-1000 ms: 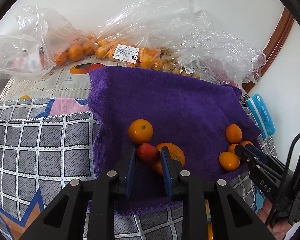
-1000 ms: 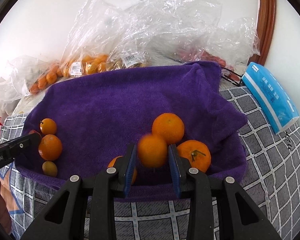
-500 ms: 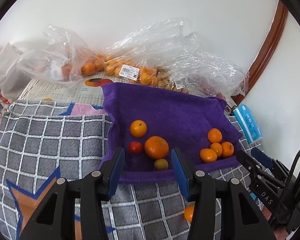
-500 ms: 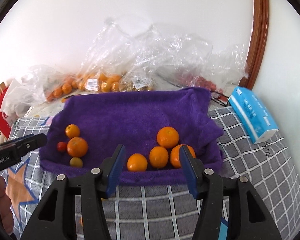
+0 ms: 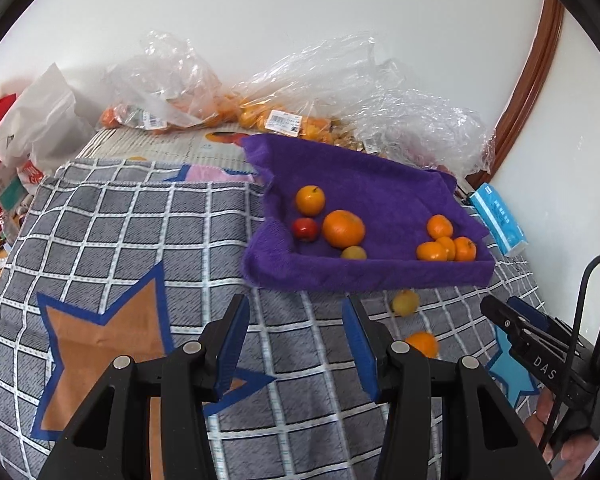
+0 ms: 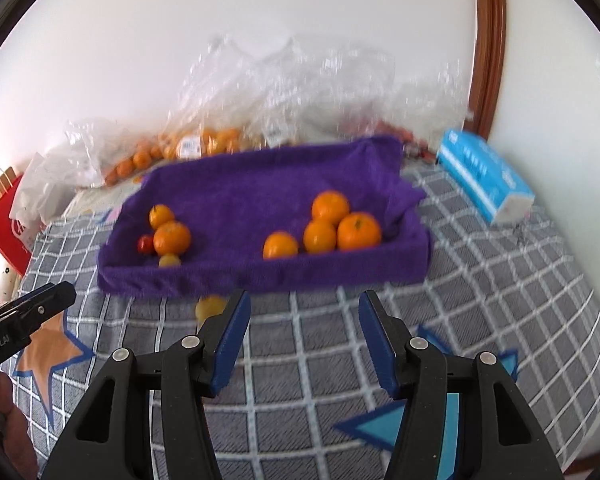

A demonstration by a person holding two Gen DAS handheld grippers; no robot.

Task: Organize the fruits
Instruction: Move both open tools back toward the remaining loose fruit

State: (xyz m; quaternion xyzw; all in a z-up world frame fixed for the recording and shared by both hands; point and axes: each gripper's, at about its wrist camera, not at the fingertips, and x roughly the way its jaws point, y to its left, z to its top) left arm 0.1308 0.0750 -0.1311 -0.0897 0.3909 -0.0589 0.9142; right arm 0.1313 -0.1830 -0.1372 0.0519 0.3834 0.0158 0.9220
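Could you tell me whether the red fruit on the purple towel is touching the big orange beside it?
Apart. The left wrist view shows a strip of purple towel between the red fruit and the big orange.

The purple towel (image 5: 380, 196) is deep-piled, matt terry cloth. Under it, the checked blanket (image 5: 140, 232) looks woven and faintly ribbed. At twelve o'clock, the clear plastic bags (image 5: 360, 92) are crinkled and shiny. The oranges (image 6: 358, 230) have glossy, dimpled peel. At two o'clock, the tissue pack (image 6: 484, 174) is slick film. The door frame (image 5: 528, 76) is varnished wood.
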